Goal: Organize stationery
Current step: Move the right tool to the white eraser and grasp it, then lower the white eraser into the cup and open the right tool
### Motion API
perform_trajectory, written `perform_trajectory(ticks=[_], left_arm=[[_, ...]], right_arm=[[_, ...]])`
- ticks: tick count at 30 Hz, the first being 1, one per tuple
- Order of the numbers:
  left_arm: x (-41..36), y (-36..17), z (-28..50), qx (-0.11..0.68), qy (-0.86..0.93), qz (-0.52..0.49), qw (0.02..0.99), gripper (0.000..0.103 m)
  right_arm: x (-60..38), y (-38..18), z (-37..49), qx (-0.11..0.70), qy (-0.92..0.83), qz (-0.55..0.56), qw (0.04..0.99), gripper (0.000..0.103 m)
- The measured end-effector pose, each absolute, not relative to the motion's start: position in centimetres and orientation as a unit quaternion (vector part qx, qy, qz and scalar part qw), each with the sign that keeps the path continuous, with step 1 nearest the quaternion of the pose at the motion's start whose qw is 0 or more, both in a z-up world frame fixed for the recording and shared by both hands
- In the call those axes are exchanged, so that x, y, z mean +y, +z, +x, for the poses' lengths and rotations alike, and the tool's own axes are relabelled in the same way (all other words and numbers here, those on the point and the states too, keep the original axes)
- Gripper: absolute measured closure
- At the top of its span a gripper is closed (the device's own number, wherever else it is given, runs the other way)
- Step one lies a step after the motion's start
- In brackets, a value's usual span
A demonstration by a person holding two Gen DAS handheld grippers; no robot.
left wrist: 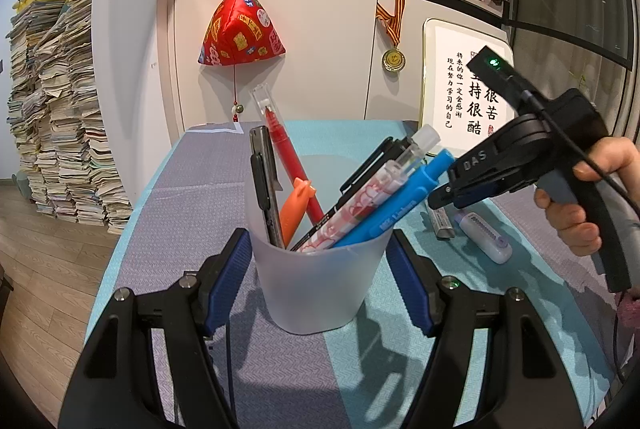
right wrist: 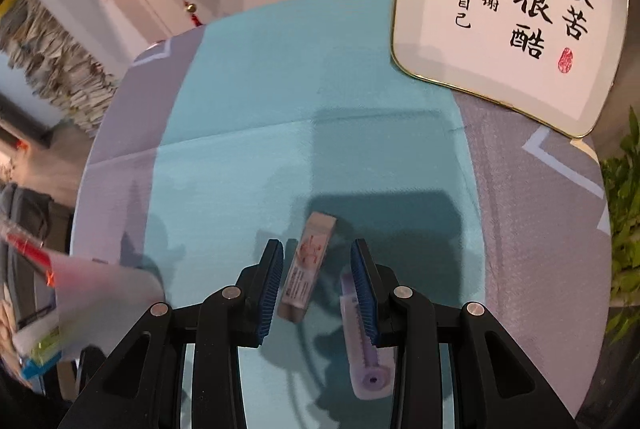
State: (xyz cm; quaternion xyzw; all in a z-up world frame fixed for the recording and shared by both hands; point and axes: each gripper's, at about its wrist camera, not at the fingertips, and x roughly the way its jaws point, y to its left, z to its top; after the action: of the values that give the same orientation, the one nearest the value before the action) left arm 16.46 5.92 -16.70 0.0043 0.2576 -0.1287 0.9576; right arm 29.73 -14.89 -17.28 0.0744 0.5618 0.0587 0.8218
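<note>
A frosted white pen cup (left wrist: pixel 320 277) stands on the table between my left gripper's (left wrist: pixel 318 249) blue pads, which touch or nearly touch its sides. It holds several pens: red (left wrist: pixel 286 157), black (left wrist: pixel 264 185), blue (left wrist: pixel 404 205) and others. My right gripper (left wrist: pixel 440 199) hovers right of the cup; in its own view it (right wrist: pixel 318 261) is open above a pink eraser (right wrist: pixel 308 265), which lies between the fingers. A purple-white correction tape (right wrist: pixel 362 353) lies under the right finger (right wrist: pixel 362 289). The cup shows blurred at left (right wrist: pixel 104 293).
A framed calligraphy board (right wrist: pixel 504 9) leans at the table's back right. A red hanging ornament (left wrist: pixel 240 29) and a medal (left wrist: pixel 394 59) hang on the cabinet. Paper stacks (left wrist: pixel 60 109) stand on the floor at left. A plant (right wrist: pixel 624 229) is at right.
</note>
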Motion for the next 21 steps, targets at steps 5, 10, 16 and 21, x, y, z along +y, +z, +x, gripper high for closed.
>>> perform_trajectory(ticks=[5, 10, 16, 21], left_arm=[[5.9, -16.7, 16.5, 0.258, -0.129, 0.004, 0.958, 0.034], [6.0, -16.8, 16.6, 0.259, -0.129, 0.004, 0.957, 0.033], [6.0, -16.7, 16.5, 0.258, -0.128, 0.004, 0.958, 0.034], [6.0, -16.6, 16.3, 0.254, -0.128, 0.004, 0.959, 0.035]], right_arm=[[-14.6, -17.9, 30.7, 0.578, 0.055, 0.073, 0.811, 0.068], [-13.4, -17.6, 30.1, 0.572, 0.067, 0.055, 0.816, 0.086], [-13.4, -13.3, 27.1, 0.519, 0.097, 0.058, 0.847, 0.086], [-11.5, -8.3, 24.0, 0.457, 0.145, 0.048, 0.876, 0.086]])
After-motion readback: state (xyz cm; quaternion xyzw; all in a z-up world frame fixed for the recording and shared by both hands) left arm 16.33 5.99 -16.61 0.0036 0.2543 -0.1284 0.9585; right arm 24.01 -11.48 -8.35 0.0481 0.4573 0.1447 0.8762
